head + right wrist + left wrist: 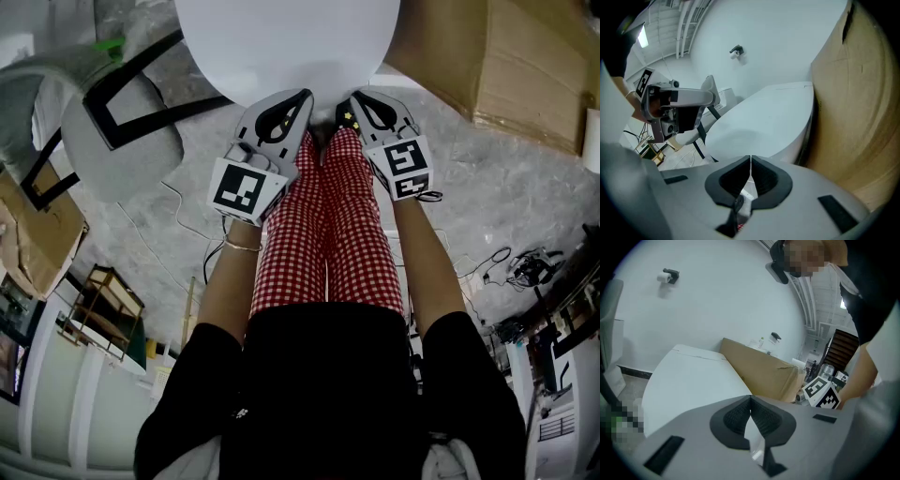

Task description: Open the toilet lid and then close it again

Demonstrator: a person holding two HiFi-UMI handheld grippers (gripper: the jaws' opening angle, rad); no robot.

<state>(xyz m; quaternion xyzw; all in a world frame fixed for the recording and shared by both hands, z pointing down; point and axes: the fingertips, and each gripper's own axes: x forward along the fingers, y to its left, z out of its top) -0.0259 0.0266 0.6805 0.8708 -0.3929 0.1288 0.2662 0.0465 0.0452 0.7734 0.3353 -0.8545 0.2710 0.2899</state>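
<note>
Toilet lid (281, 37) down, at top centre of the frame

Left gripper (298, 97) and right gripper (354, 99) sit just below its front edge, jaws pressed together and empty. Either the lifting is not yet begun, or the whole task is done.

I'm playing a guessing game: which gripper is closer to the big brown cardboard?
Right. The right gripper lies left of the cardboard in the head view; the left gripper is farther left, beyond it.

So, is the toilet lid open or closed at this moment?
Closed. The toilet lid lies flat with its white top facing up, and all three views show it this way.
</note>
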